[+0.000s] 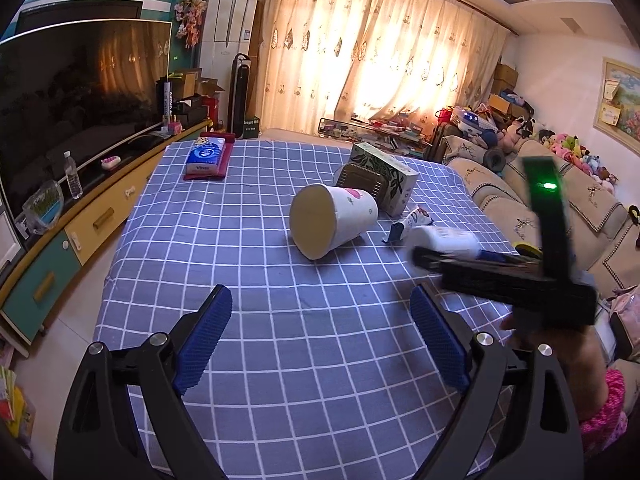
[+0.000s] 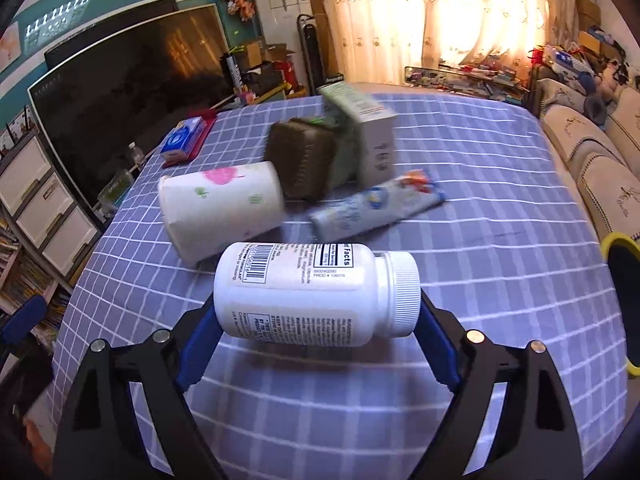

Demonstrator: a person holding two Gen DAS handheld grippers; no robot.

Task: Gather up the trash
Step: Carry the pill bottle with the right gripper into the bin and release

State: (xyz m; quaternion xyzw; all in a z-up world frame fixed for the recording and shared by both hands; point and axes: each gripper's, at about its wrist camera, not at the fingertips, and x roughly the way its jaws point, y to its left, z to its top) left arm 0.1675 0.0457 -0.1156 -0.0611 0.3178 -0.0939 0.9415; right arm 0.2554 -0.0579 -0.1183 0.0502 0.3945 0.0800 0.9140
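Observation:
My right gripper (image 2: 316,312) is shut on a white pill bottle (image 2: 312,292), held sideways above the checked tablecloth (image 2: 500,216); the bottle also shows blurred in the left wrist view (image 1: 444,240). A white paper bin (image 1: 332,226) with pink prints lies on its side mid-table, and shows in the right wrist view (image 2: 220,208) too. A crumpled snack wrapper (image 2: 376,208) lies right of it. My left gripper (image 1: 322,336) is open and empty over the near part of the table.
A green tissue box (image 1: 384,178) and a brown tray (image 1: 358,180) stand behind the bin. A blue tissue pack (image 1: 204,156) on a red cloth lies far left. A TV (image 1: 76,92) and cabinet stand left, a sofa (image 1: 560,200) right.

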